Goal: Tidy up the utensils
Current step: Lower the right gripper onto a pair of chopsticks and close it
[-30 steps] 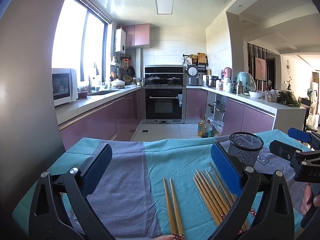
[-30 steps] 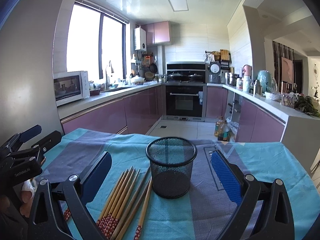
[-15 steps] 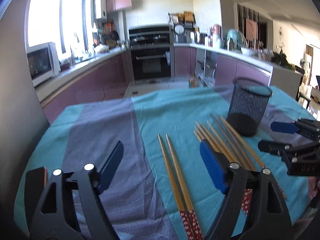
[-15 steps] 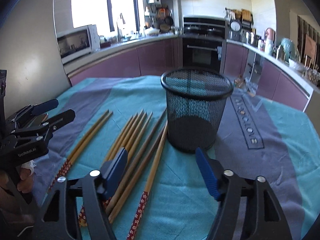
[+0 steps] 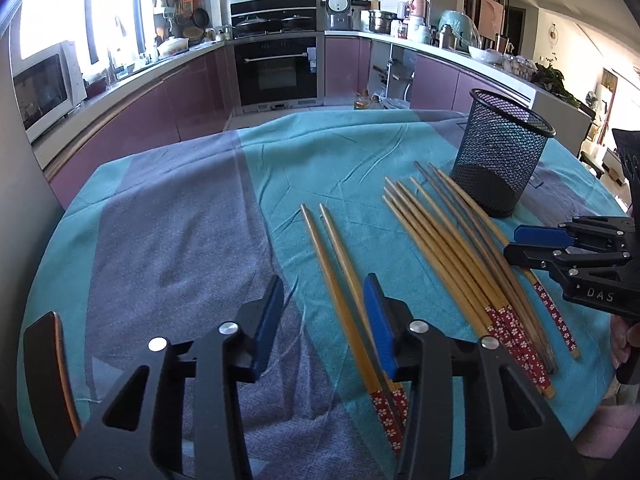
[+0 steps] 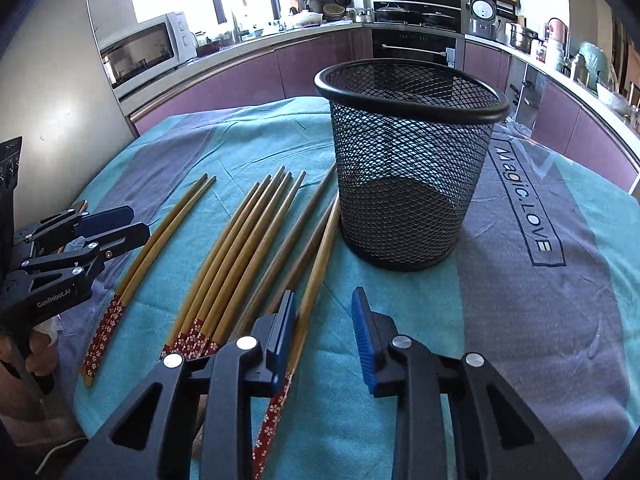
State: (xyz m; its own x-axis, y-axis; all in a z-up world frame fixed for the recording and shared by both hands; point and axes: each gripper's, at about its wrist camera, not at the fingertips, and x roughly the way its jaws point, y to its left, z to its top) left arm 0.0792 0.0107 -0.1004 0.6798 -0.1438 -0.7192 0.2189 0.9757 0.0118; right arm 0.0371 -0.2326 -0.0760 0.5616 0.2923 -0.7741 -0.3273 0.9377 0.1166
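Left wrist view shows our left gripper tilted down over the teal and grey tablecloth, jaws just narrowing yet apart, a pair of bamboo chopsticks with red floral ends between them, unpinched. Our right gripper likewise angles down, jaws closing but apart beside the chopstick bundle, before the black mesh cup.

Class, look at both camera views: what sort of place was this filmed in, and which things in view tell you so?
Most likely a home kitchen. A built-in oven sits among purple cabinets, a microwave stands on the counter by the window, and a rice cooker stands beside the stove.
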